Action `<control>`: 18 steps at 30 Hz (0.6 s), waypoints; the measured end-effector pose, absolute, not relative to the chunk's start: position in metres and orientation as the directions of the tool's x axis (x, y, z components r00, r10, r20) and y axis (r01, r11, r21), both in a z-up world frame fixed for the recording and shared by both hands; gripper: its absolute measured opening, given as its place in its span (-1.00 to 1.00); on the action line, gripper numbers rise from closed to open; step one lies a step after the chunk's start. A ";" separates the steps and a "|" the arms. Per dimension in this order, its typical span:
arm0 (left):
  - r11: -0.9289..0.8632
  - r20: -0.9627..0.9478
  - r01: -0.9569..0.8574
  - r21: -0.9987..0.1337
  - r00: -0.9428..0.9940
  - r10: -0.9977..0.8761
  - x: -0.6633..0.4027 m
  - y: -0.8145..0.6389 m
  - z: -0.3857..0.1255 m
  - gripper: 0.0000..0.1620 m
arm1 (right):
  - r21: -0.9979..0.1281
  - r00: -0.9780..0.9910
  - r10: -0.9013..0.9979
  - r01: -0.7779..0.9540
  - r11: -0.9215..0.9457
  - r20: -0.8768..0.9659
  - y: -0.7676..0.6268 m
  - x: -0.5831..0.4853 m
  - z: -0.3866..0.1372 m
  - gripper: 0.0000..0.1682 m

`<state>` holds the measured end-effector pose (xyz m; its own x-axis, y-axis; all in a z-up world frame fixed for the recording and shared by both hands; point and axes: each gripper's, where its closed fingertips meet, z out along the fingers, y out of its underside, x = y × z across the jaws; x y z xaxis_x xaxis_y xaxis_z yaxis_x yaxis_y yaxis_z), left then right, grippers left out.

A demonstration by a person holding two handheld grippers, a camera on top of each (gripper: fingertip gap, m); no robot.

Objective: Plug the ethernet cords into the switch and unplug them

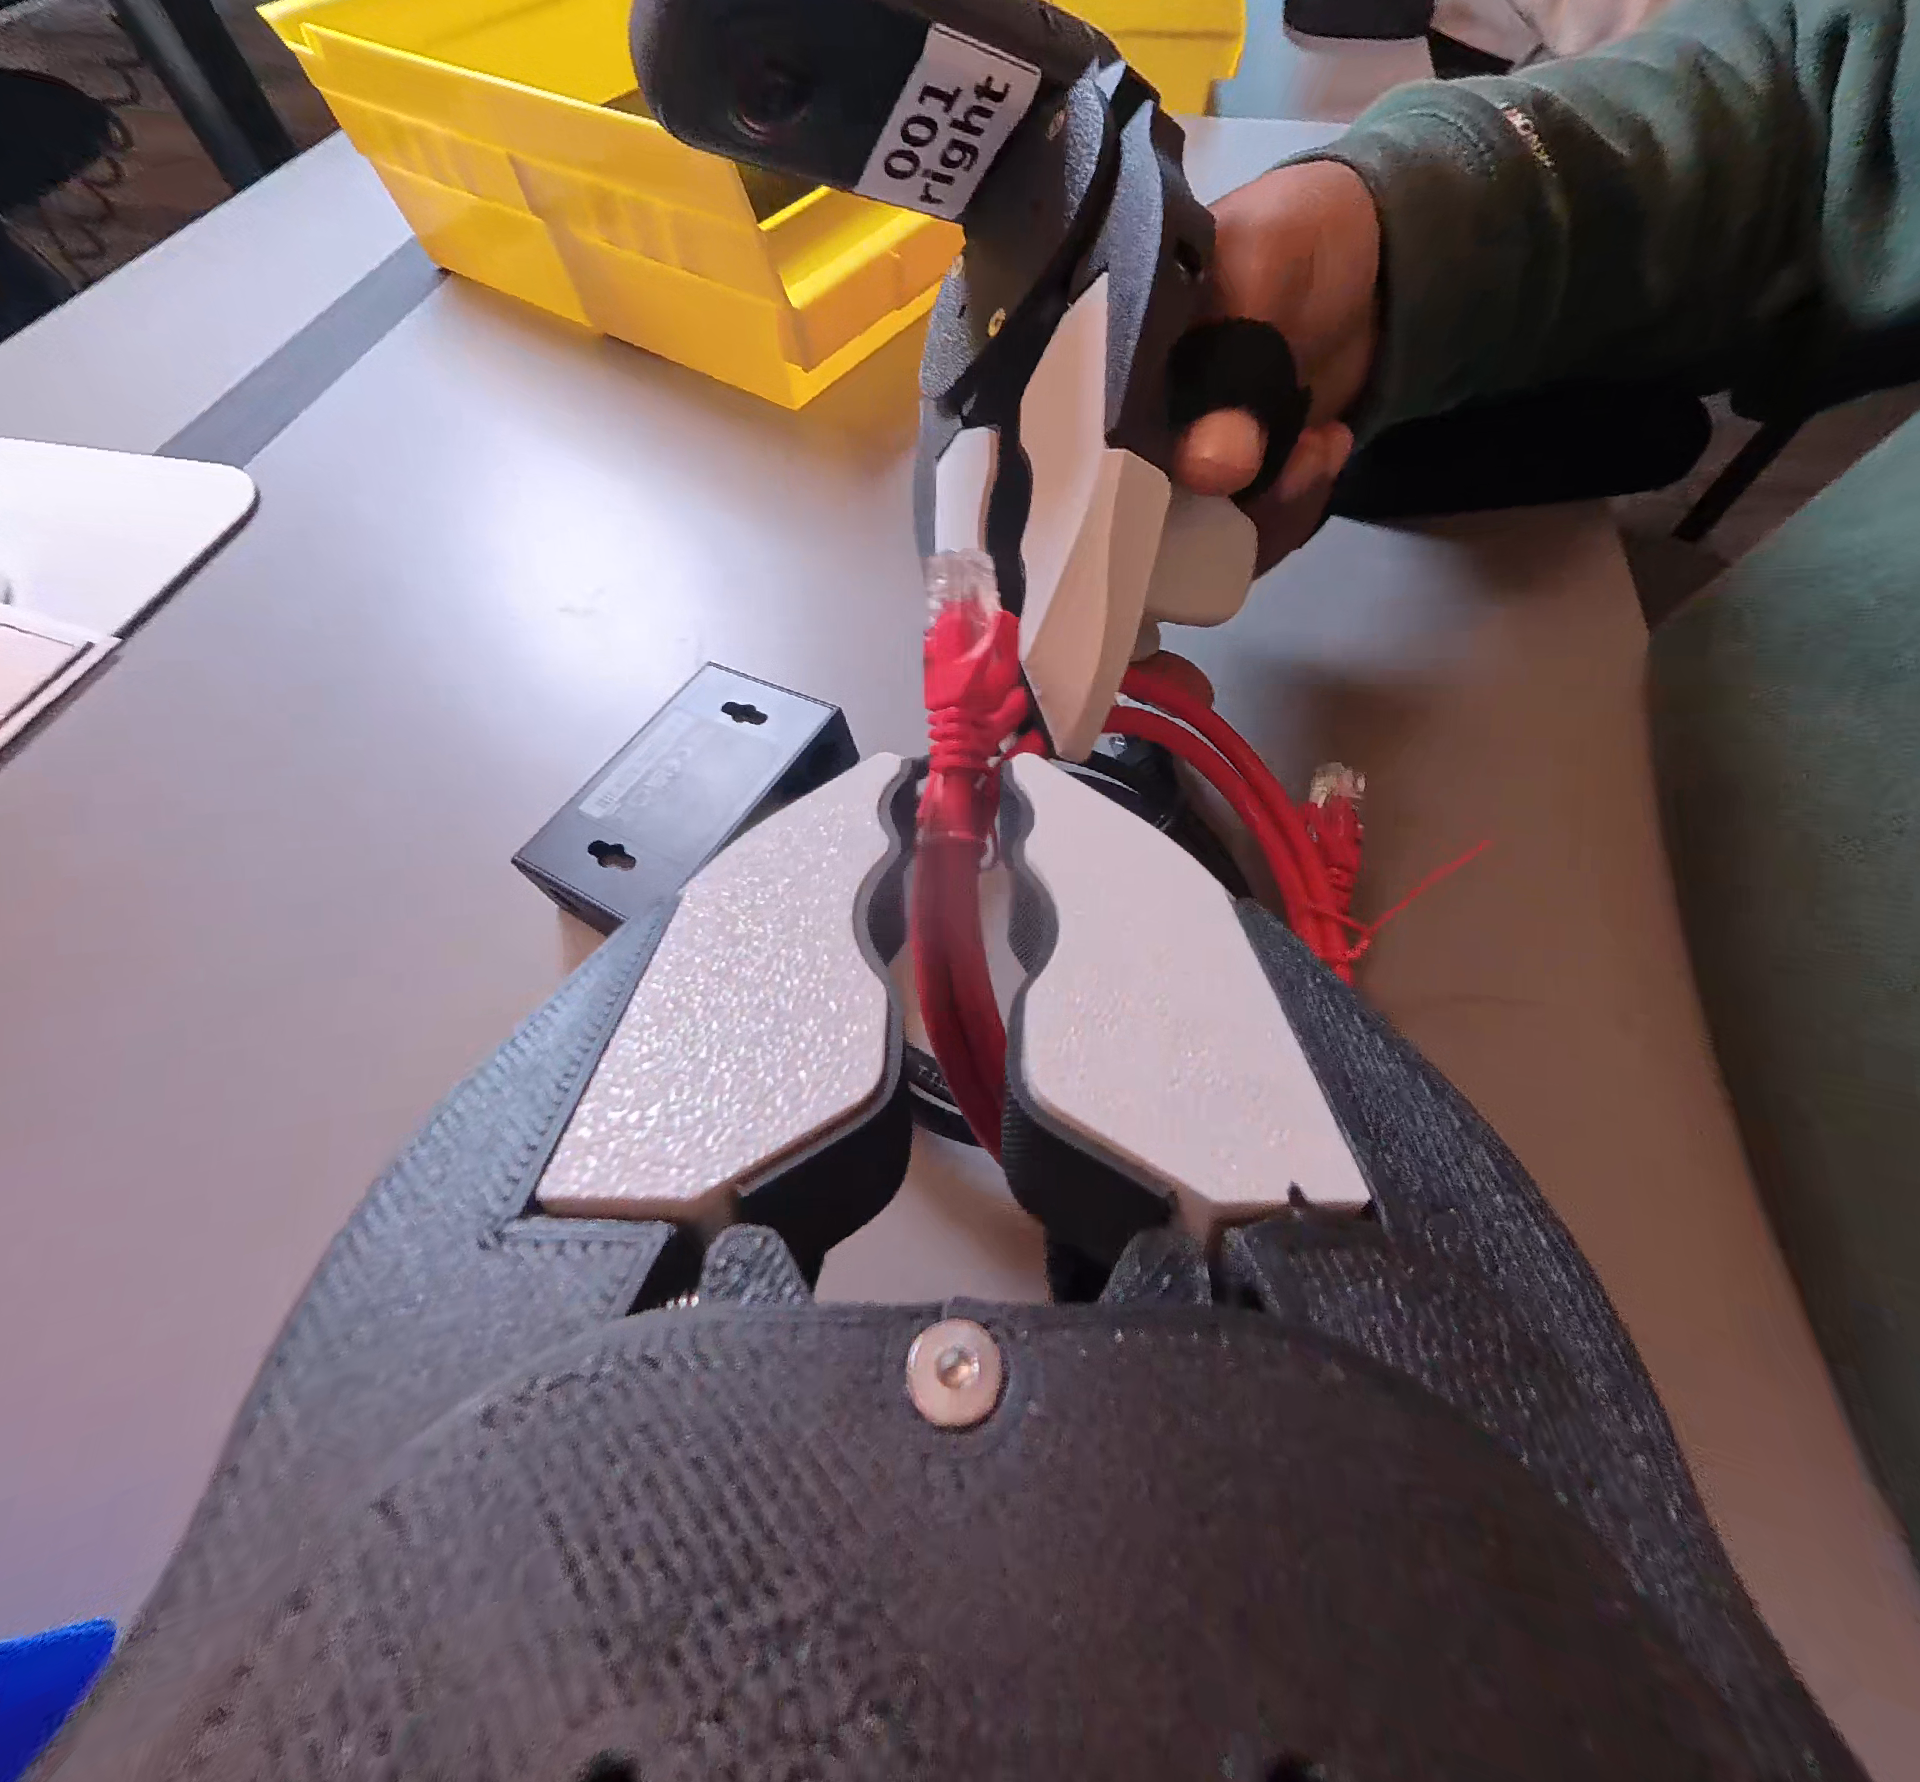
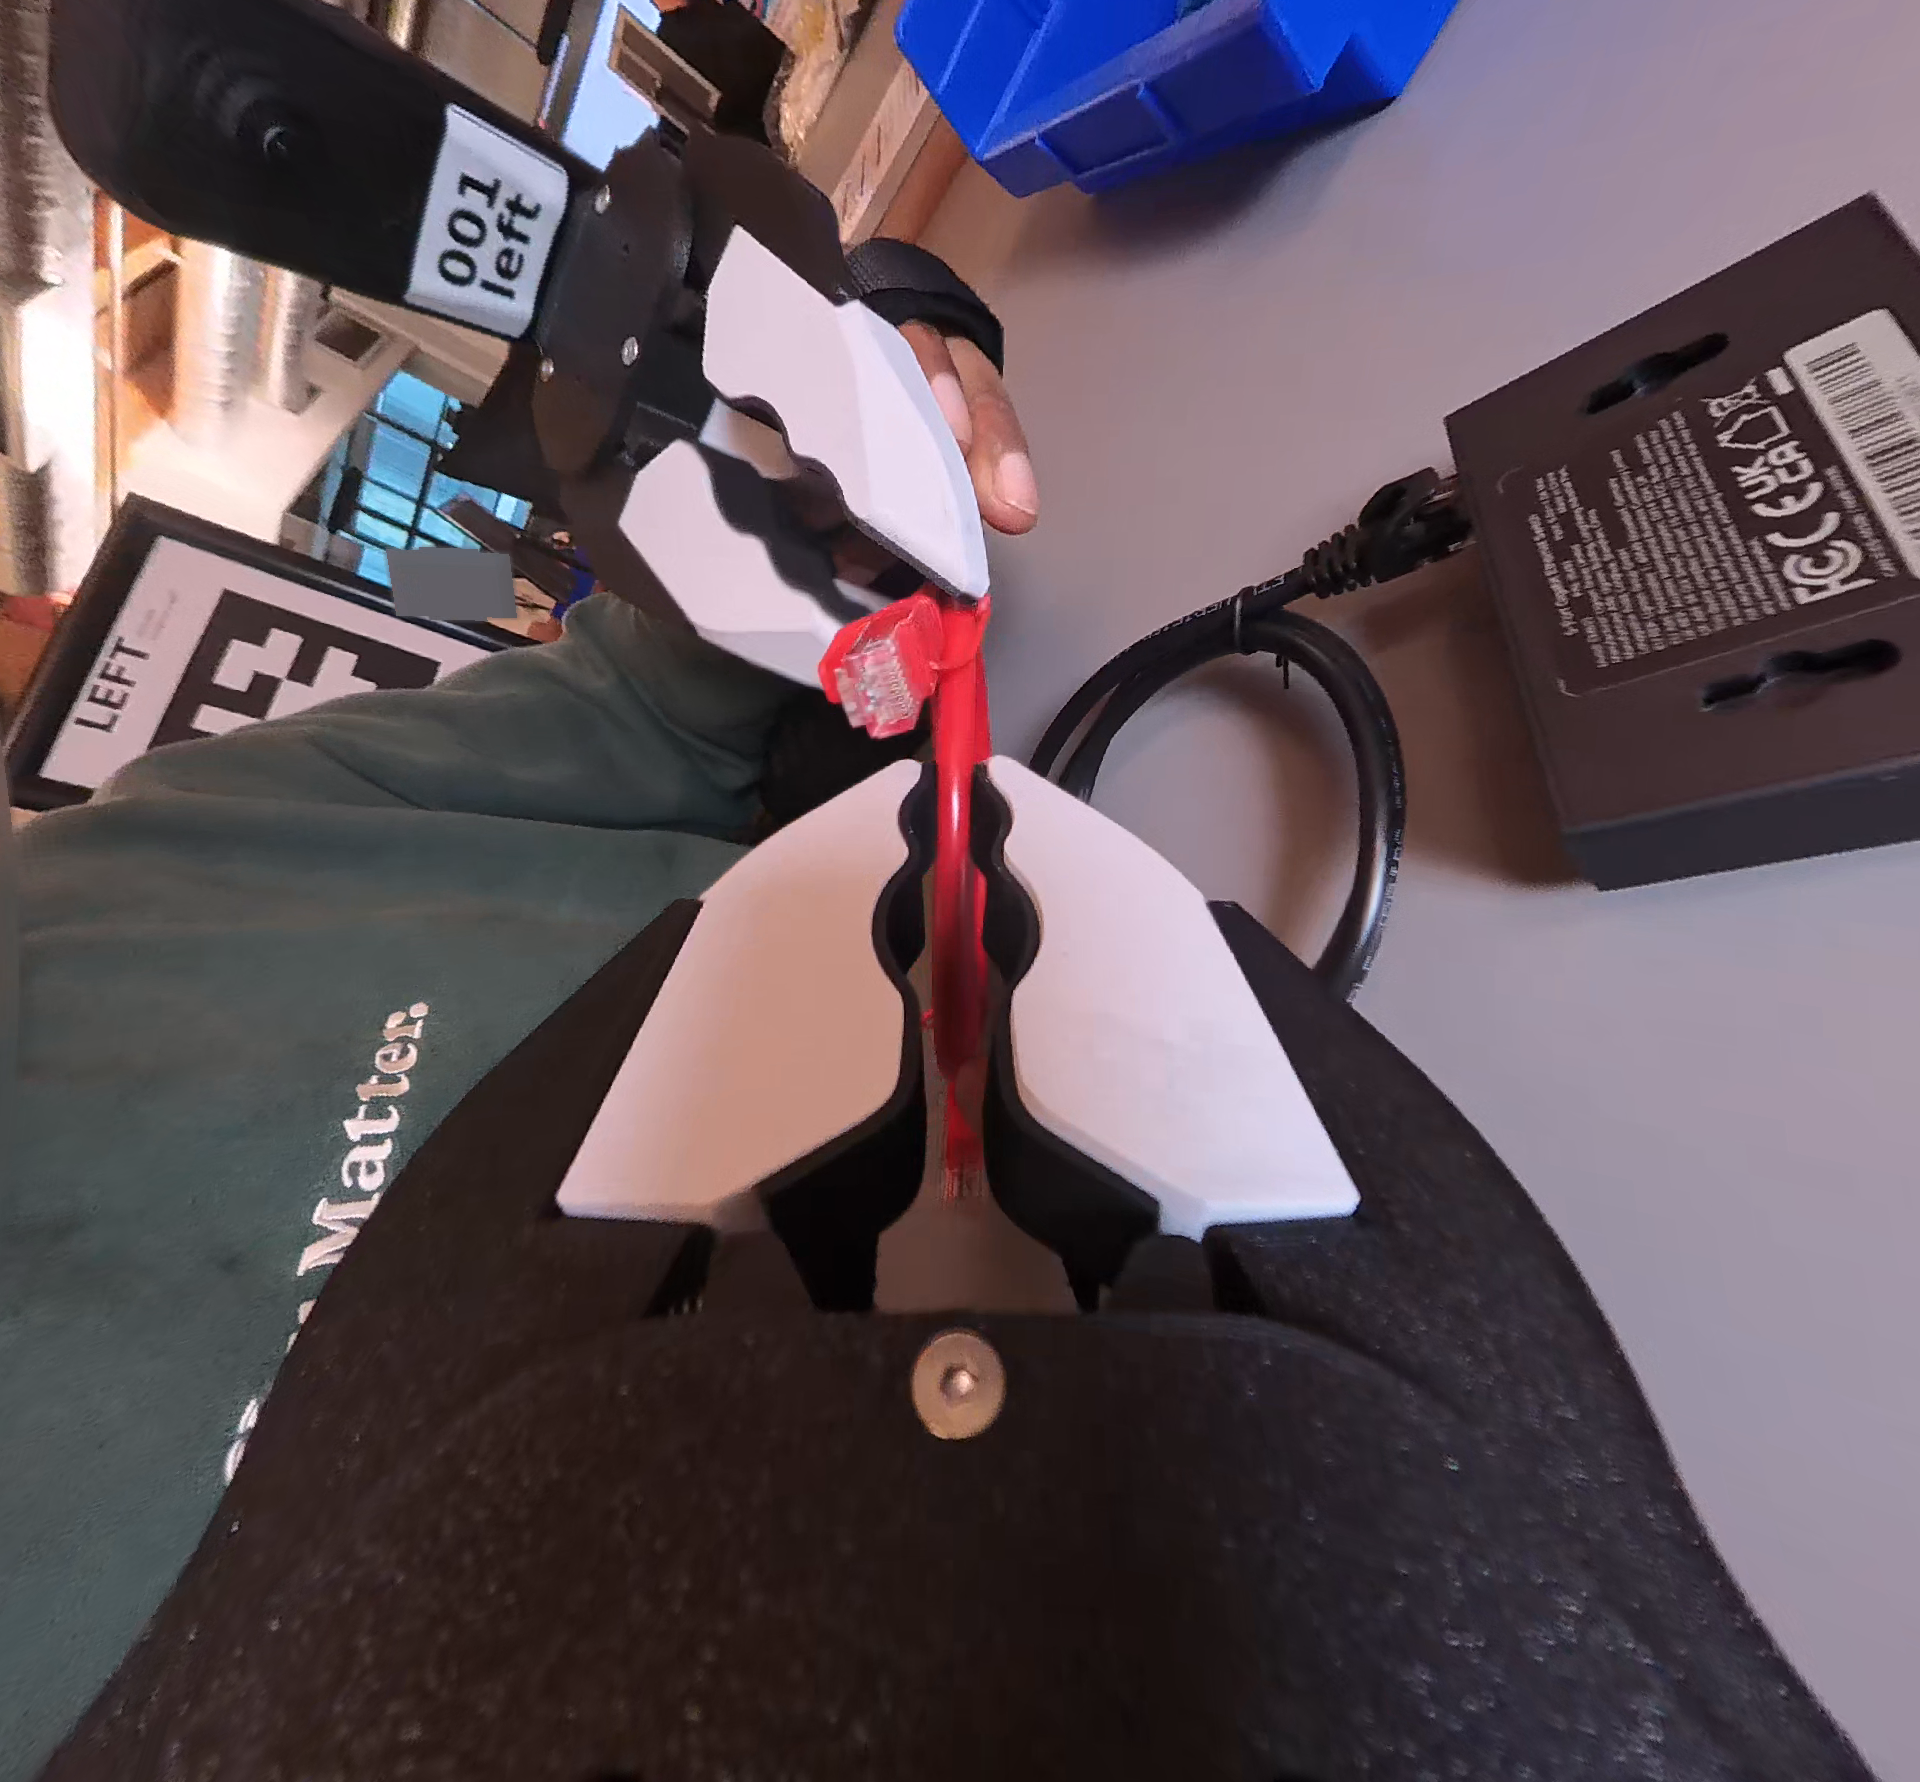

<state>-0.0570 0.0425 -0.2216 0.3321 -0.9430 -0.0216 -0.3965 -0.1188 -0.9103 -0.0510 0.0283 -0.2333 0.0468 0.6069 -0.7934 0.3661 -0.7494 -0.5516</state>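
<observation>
A red ethernet cord (image 1: 951, 911), coiled and bound with a red tie, is held above the grey table. My left gripper (image 1: 961, 776) is shut on the bundle. My right gripper (image 1: 1023, 698) comes down from above and is shut on the same cord just below its clear plug (image 1: 961, 579). A second plug (image 1: 1338, 797) hangs at the right. The black switch (image 1: 686, 787) lies bottom-up on the table, just left of my left gripper. In the right wrist view my right gripper (image 2: 956, 782) grips the cord (image 2: 961, 859), my left gripper (image 2: 904, 626) holds it by the plug (image 2: 878, 683), and the switch (image 2: 1714, 579) has a black cord (image 2: 1361, 548) plugged in.
Yellow bins (image 1: 582, 205) stand at the back of the table (image 1: 416, 537). A blue bin (image 2: 1164, 18) stands beyond the switch. A white device (image 1: 94, 527) lies at the far left. A person's green sleeve (image 1: 1621, 205) and hand hold the right gripper. Only a small space, under 4 cm, lies between the two pairs of fingers.
</observation>
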 end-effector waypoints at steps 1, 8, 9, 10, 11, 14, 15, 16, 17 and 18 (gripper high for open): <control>-0.115 -0.022 -0.393 -0.912 0.328 -0.944 -0.056 0.042 -0.221 -0.87 | -0.551 0.047 0.608 0.370 -0.748 -0.793 0.027 -0.051 -0.234 -0.93; -0.218 0.072 -0.425 -0.878 0.333 -0.940 -0.056 0.040 -0.229 -0.87 | -0.660 0.061 0.753 0.441 -0.609 -0.655 0.025 -0.051 -0.245 -0.91; -0.235 0.085 -0.426 -0.874 0.343 -0.936 -0.059 0.042 -0.229 -0.87 | -0.723 0.060 0.826 0.453 -0.522 -0.560 0.031 -0.049 -0.243 -0.85; -0.258 0.102 -0.428 -0.866 0.354 -0.929 -0.063 0.044 -0.230 -0.87 | -0.776 0.065 0.889 0.464 -0.429 -0.452 0.040 -0.046 -0.239 -0.69; -0.284 0.124 -0.430 -0.857 0.363 -0.924 -0.067 0.045 -0.231 -0.88 | -0.816 0.065 0.942 0.482 -0.319 -0.330 0.052 -0.041 -0.235 -0.59; -0.374 0.197 -0.431 -0.821 0.401 -0.895 -0.078 0.050 -0.235 -0.88 | -0.813 0.016 0.999 0.582 0.026 0.044 0.089 -0.025 -0.231 -0.48; -0.402 0.216 -0.428 -0.809 0.419 -0.882 -0.080 0.052 -0.237 -0.88 | -0.760 -0.031 0.988 0.635 0.137 0.153 0.100 -0.021 -0.235 -0.42; -0.435 0.246 -0.432 -0.790 0.427 -0.870 -0.082 0.052 -0.241 -0.88 | -0.683 -0.084 0.966 0.693 0.231 0.243 0.110 -0.018 -0.241 -0.38; -0.460 0.268 -0.434 -0.775 0.433 -0.861 -0.084 0.053 -0.245 -0.88 | -0.586 -0.152 0.938 0.746 0.316 0.311 0.119 -0.015 -0.249 -0.29; -0.479 0.284 -0.441 -0.759 0.438 -0.853 -0.086 0.053 -0.249 -0.88 | -0.487 -0.236 0.906 0.780 0.392 0.352 0.127 -0.013 -0.257 -0.20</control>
